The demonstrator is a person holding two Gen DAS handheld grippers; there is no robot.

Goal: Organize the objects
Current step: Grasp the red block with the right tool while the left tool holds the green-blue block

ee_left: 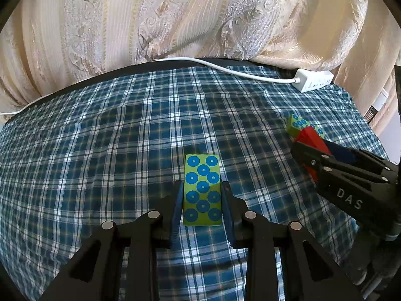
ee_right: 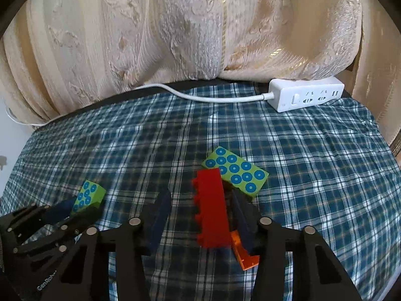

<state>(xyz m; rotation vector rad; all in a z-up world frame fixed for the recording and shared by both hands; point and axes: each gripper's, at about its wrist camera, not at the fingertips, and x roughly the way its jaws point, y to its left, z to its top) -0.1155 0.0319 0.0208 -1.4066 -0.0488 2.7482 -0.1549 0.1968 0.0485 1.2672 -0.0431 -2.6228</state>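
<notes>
A green block with blue circles (ee_left: 202,190) lies between the fingers of my left gripper (ee_left: 202,190) on the plaid cloth; the pads stand just beside its long sides, so whether they press it is unclear. It also shows in the right wrist view (ee_right: 87,195). My right gripper (ee_right: 201,200) is open around a red toothed brick (ee_right: 211,208), which leans against the right finger. An orange brick (ee_right: 246,254) lies under that finger. A second green block (ee_right: 235,171) lies just beyond the red brick. The left wrist view shows the right gripper (ee_left: 304,145) with the red brick (ee_left: 310,138).
The blue plaid cloth (ee_left: 112,138) covers the table. A white power strip (ee_right: 305,95) with its cable (ee_right: 200,97) lies along the far edge. Cream curtains (ee_right: 188,25) hang right behind the table.
</notes>
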